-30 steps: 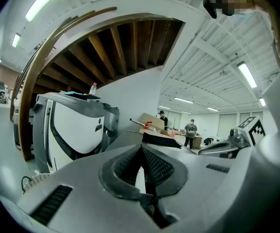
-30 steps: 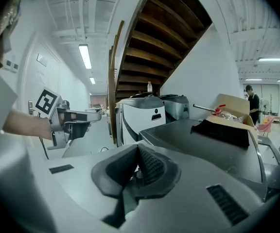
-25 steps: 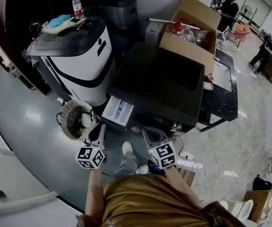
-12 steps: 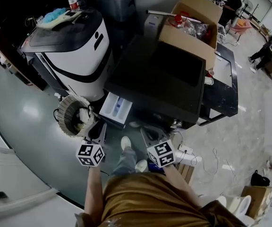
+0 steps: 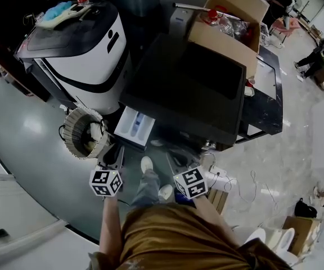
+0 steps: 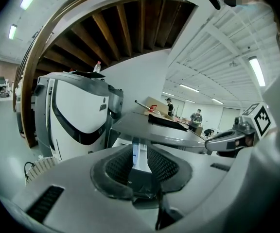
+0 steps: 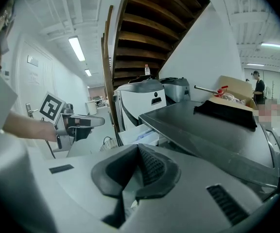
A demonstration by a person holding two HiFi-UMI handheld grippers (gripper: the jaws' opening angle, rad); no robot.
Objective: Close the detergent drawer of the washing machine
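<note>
The washing machine [image 5: 190, 89] has a dark flat top. Its white detergent drawer [image 5: 134, 127] stands pulled out from the front left corner, with a blue part inside. My left gripper [image 5: 116, 152] hovers just below the drawer's front, a short way off it, its jaws a narrow gap apart and empty. In the left gripper view the drawer [image 6: 139, 155] shows through that gap of the left gripper [image 6: 140, 152]. My right gripper [image 5: 176, 158] hangs off to the drawer's right, shut and empty. The right gripper view has the drawer [image 7: 139, 134] beyond the right gripper [image 7: 139, 148].
A white and black appliance [image 5: 83, 49] stands left of the washer. A round wicker basket [image 5: 83, 139] sits on the floor by the drawer. An open cardboard box [image 5: 229, 32] rests on the washer's far corner. Cables and a socket strip [image 5: 224, 176] lie at the right.
The scene has slid slightly up and left in the head view as the person leans in. Both grippers keep their stance and the drawer stays out.
</note>
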